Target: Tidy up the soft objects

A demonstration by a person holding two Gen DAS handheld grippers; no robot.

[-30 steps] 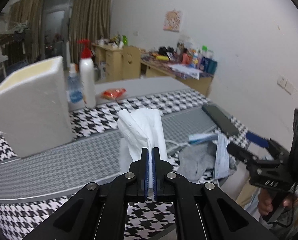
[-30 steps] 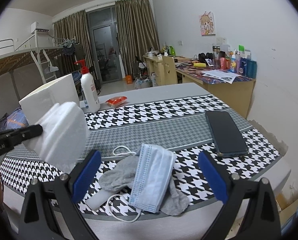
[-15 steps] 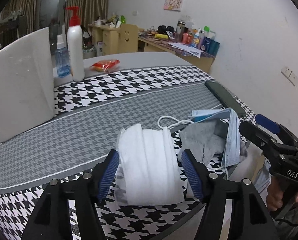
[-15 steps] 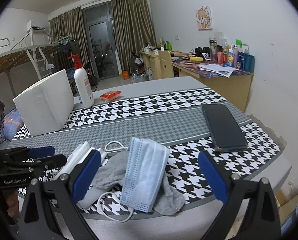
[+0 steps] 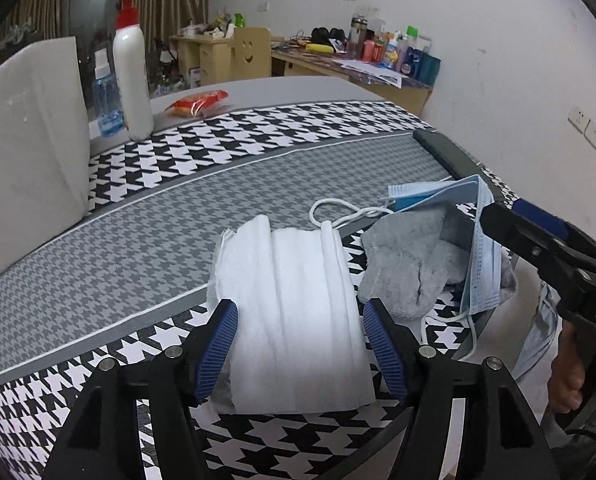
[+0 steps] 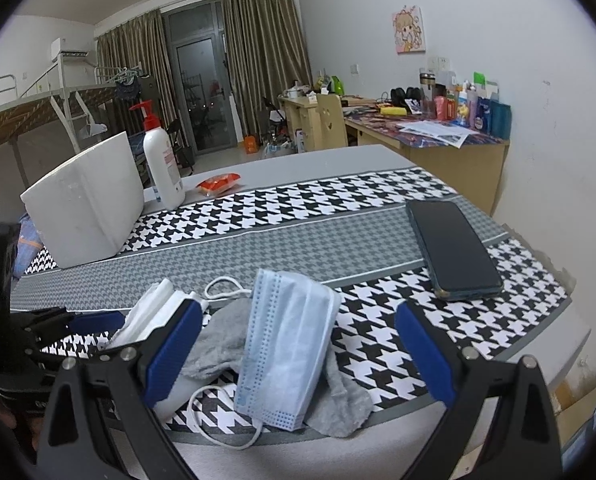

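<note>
A folded white mask (image 5: 294, 320) lies flat on the houndstooth cloth near the table's front edge. My left gripper (image 5: 301, 344) is open around it, one blue pad on each side, not pressing. Just right of it a grey sock (image 5: 409, 264) lies crumpled under a light blue face mask (image 5: 481, 248), with a white ear loop trailing out. My right gripper (image 6: 296, 324) hovers open over the blue mask (image 6: 286, 344) and the sock (image 6: 218, 340), holding nothing. In the right wrist view the white mask (image 6: 150, 316) is partly hidden by my left finger.
A dark phone (image 6: 453, 248) lies on the right of the table. A white foam block (image 6: 86, 208), a pump bottle (image 6: 162, 164), a small blue bottle (image 5: 106, 108) and a red packet (image 6: 218, 184) stand at the back. A cluttered desk lines the wall.
My left gripper held the white mask pinched in the air, came down to the table and opened; the mask now lies flat between its fingers. The right gripper has barely moved.
</note>
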